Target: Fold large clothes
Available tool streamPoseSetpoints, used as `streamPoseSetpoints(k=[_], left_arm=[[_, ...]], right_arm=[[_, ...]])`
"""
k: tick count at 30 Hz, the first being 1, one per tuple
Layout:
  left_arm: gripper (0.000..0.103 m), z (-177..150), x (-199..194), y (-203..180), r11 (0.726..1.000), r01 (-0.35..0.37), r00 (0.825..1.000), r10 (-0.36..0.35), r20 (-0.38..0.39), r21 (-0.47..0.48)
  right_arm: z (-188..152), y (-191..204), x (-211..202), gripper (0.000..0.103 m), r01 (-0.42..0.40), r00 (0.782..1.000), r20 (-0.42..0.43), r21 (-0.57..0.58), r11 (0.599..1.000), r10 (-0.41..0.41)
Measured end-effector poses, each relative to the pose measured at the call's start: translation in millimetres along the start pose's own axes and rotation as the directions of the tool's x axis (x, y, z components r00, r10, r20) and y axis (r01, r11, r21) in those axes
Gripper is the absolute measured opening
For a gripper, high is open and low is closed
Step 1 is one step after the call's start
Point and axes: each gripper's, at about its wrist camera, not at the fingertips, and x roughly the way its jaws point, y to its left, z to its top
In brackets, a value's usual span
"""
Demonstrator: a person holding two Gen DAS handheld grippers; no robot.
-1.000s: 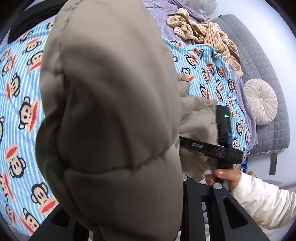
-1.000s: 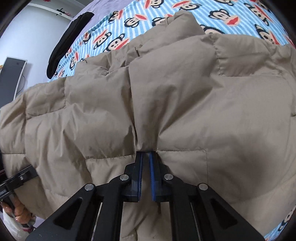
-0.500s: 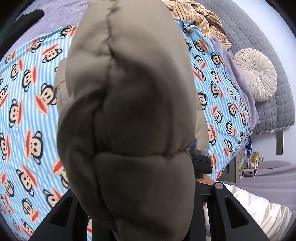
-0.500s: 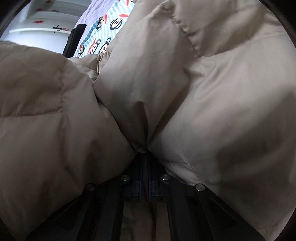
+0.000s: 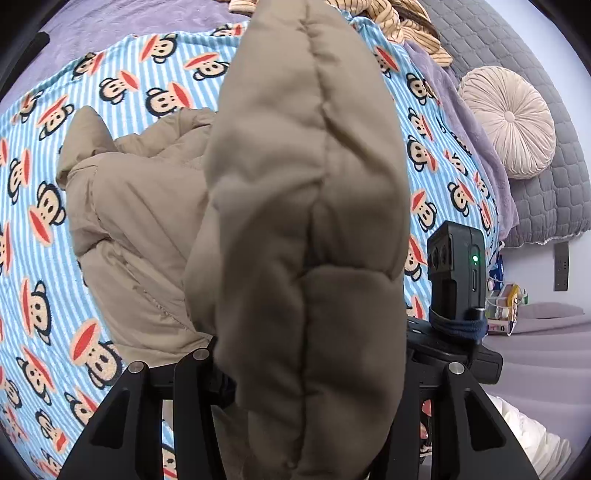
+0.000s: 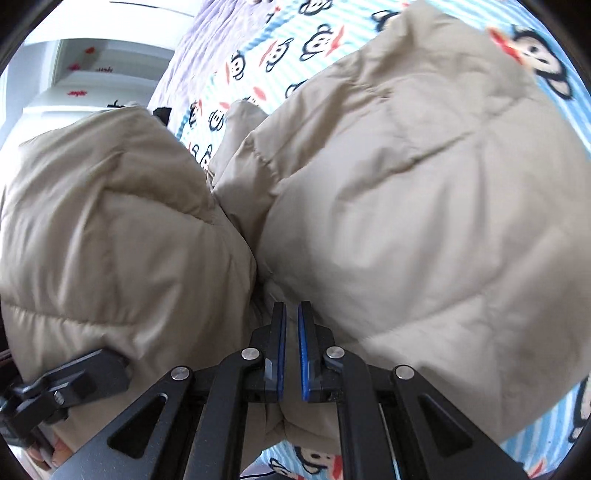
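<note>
**A:** Left wrist view first, what have we got?

**B:** One tan puffer jacket. A fat quilted fold of it stands up right through the left gripper, whose jaws are opening with the fold still between them. I can't see pads pressing it. The rest of the jacket is slumped on the bed, mid-mattress, on one blue striped monkey sheet. One round cushion against the grey headboard, one striped garment heaped at the far edge. The other gripper's camera block pokes in at the right, plus one white sleeve in the bottom right corner.

**B:** Right wrist view: same jacket fills it, two big puffy lobes. The right gripper is clamped nearly closed on a pinch of fabric.

**A:** Bed there too?

**B:** Yep, sheet peeks out along the top.
</note>
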Motion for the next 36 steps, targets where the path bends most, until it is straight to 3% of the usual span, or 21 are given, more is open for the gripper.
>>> streamPoseSetpoints(k=[1,3,4,10,14,16,18,19,20,24,27,29,31,33,34,35,36], left_arm=[[0.048,12.2,9.7,-10.6,1.000,0.006,1.000,-0.006,-0.008,0.004],[0.069,18.9,16.6,-9.7,0.998,0.061,0.997,-0.061,-0.036,0.022],[0.071,25.0,22.6,-8.2,0.995,0.091,0.995,-0.089,-0.054,0.036],[0.071,49.6,45.2,-15.7,0.972,0.214,0.975,-0.207,-0.077,0.097],[0.072,67.6,74.0,-7.8,0.972,0.229,0.971,-0.224,-0.079,0.059],[0.072,59.8,87.6,0.4,0.974,0.222,0.973,-0.218,-0.074,0.047],[0.076,65.6,98.7,-3.7,0.978,0.204,0.978,-0.200,-0.063,0.053],[0.078,67.8,100.8,-7.7,0.978,0.197,0.979,-0.193,-0.057,0.065],[0.078,70.6,104.2,-12.4,0.980,0.184,0.982,-0.181,-0.047,0.076],[0.078,74.0,106.6,-20.9,0.985,0.136,0.991,-0.134,-0.024,0.107],[0.078,72.6,90.1,-25.1,0.986,0.096,0.994,-0.102,0.034,0.134],[0.078,69.1,67.2,-25.7,0.987,0.046,0.990,-0.065,0.121,0.157],[0.078,63.1,38.1,-18.2,0.986,-0.034,0.969,-0.008,0.248,0.165],[0.078,55.5,11.2,-1.6,0.983,-0.133,0.928,0.077,0.364,0.130],[0.078,52.5,1.4,10.7,0.980,-0.173,0.907,0.120,0.404,0.097],[0.078,50.0,-5.7,26.0,0.978,-0.202,0.891,0.160,0.426,0.056],[0.078,47.9,-8.6,41.9,0.974,-0.227,0.878,0.199,0.436,0.013]], right_arm=[[-1.5,-2.6,-2.0,0.007,-0.001,1.000,0.003,0.007,1.000,0.001],[-1.4,-3.4,-1.5,0.007,-0.006,1.000,0.012,0.021,1.000,0.005],[-2.0,-5.1,-2.9,0.007,-0.008,1.000,0.017,0.028,1.000,0.008],[-16.9,-25.8,-28.2,0.008,-0.009,0.999,0.050,0.055,0.998,0.006],[-26.3,-28.0,-44.5,0.008,0.014,0.997,0.073,0.056,0.998,-0.018],[-33.6,-28.4,-60.2,0.009,0.032,0.995,0.094,0.044,0.999,-0.036],[-37.0,-19.2,-69.2,0.040,0.044,0.991,0.123,0.033,0.998,-0.048],[-42.6,-16.8,-79.3,0.074,0.051,0.988,0.146,0.028,0.998,-0.054],[-47.7,-14.5,-88.2,0.092,0.048,0.984,0.173,0.021,0.999,-0.051],[-68.4,1.1,-121.1,0.092,-0.030,0.978,0.205,-0.054,0.998,0.040],[-77.3,13.0,-123.4,0.092,-0.056,0.983,0.168,-0.129,0.990,0.078],[-72.4,23.4,-114.4,0.092,-0.030,0.986,0.155,-0.160,0.987,0.055],[-63.2,31.5,-98.7,0.092,0.068,0.986,0.164,-0.165,0.984,-0.040],[-66.7,32.6,-98.6,0.075,0.137,0.975,0.195,-0.156,0.978,-0.105],[-66.7,31.2,-97.9,0.035,0.160,0.970,0.207,-0.154,0.975,-0.127],[-67.1,29.9,-98.0,0.023,0.206,0.961,0.217,-0.148,0.967,-0.172],[-66.6,27.9,-100.4,0.022,0.238,0.951,0.236,-0.144,0.960,-0.200]])
